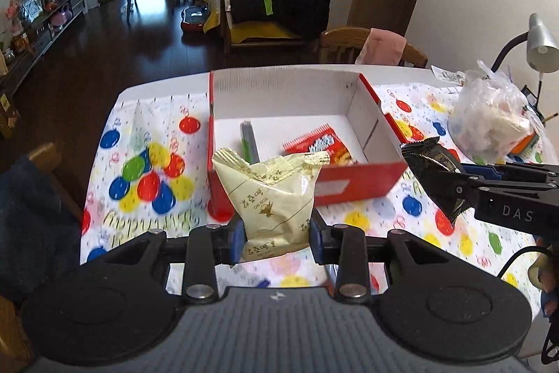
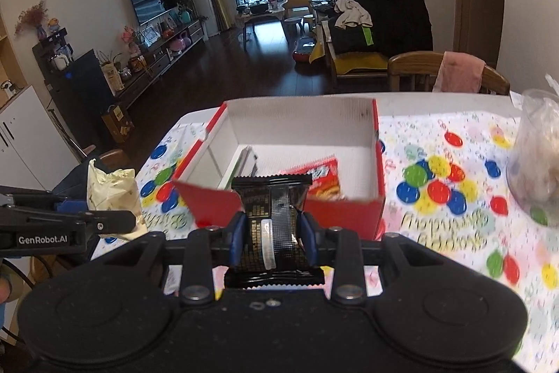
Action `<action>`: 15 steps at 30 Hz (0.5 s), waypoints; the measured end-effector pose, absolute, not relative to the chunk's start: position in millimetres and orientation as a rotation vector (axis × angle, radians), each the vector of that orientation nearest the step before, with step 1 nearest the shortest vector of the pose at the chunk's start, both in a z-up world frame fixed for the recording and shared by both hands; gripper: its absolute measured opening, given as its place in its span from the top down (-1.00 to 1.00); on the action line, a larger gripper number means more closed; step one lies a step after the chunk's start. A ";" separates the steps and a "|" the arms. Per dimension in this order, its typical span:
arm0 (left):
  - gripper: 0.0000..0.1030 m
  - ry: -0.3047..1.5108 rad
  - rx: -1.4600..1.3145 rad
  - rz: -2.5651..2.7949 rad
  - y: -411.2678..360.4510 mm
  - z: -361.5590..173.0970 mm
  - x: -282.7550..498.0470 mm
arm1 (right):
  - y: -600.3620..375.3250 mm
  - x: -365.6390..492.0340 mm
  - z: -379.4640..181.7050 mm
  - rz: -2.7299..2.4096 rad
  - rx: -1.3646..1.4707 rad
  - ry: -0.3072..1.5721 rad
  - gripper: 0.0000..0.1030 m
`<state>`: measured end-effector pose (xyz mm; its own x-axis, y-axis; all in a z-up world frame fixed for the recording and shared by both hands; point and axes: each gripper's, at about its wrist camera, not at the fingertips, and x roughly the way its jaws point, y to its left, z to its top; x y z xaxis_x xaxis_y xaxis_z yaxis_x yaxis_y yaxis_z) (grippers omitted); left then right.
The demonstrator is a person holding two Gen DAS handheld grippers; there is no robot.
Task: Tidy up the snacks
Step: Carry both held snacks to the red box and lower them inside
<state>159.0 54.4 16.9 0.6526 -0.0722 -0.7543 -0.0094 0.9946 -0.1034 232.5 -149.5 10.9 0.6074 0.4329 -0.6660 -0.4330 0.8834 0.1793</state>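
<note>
Snacks ride clamped in both your grippers near the table's front edge: left gripper (image 1: 276, 238) pinches a pale yellow crinkled pouch (image 1: 270, 198), right gripper (image 2: 274, 242) a black foil packet (image 2: 274, 219). Either could snag the red cardboard box's (image 1: 356, 186) near wall and spill. Only the right view shows the packet's pinched waist.

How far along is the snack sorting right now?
Done: a red snack packet and a green-grey item already lie in the red box. In hand: left gripper clamps a cream packet, right gripper clamps a black packet, both short of the box. Left: dropping both in; the clear bag sits untouched on the table.
</note>
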 end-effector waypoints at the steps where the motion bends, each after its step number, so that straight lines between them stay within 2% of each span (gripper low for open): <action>1: 0.31 0.864 -0.099 -0.034 53.4 17.8 165.8 | -149.7 239.4 11.1 0.502 0.002 0.773 0.37; 15: 0.31 0.931 -0.003 -0.020 36.5 22.5 263.8 | -144.7 326.7 -0.3 0.506 -0.028 0.823 0.36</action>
